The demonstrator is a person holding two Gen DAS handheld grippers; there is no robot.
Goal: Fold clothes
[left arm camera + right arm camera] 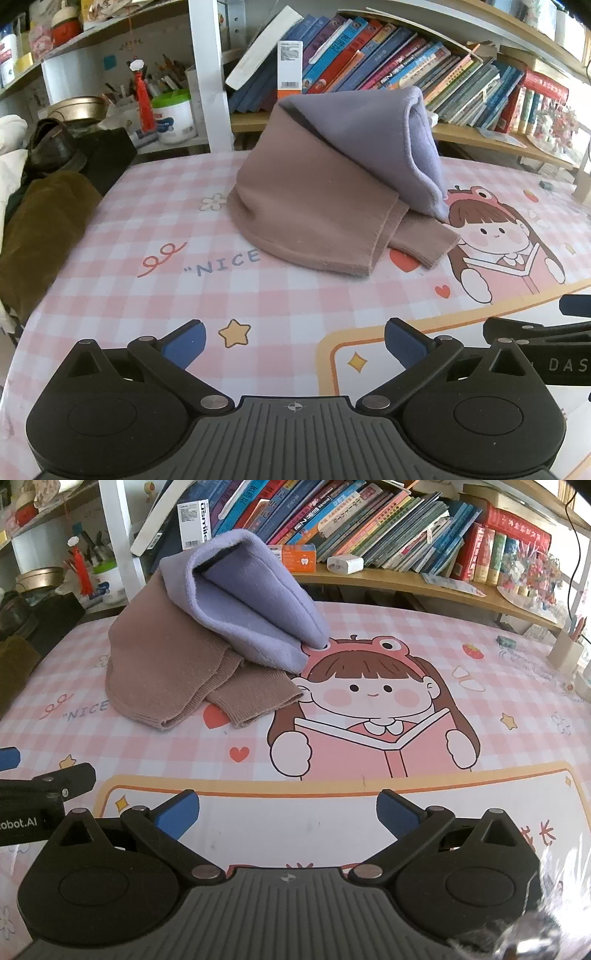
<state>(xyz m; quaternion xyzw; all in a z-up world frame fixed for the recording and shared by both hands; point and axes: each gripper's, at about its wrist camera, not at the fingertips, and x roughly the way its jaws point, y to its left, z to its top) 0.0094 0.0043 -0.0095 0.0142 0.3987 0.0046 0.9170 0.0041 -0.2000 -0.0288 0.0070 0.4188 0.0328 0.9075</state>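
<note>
Only my left view catches the olive cloth left of the garment; the right view shows the whole cartoon girl beside it. The garment sits bunched on the counter, mauve outside, lilac fleece lining flipped up. My left hand-held gripper and right hand-held gripper are spread wide, holding nothing.

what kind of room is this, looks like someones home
Most likely a child's study corner at home: a desk with a pink checked cartoon mat, shelves packed with books behind it, and a pot of pens and brushes. A brown and lilac garment lies on the mat.
</note>
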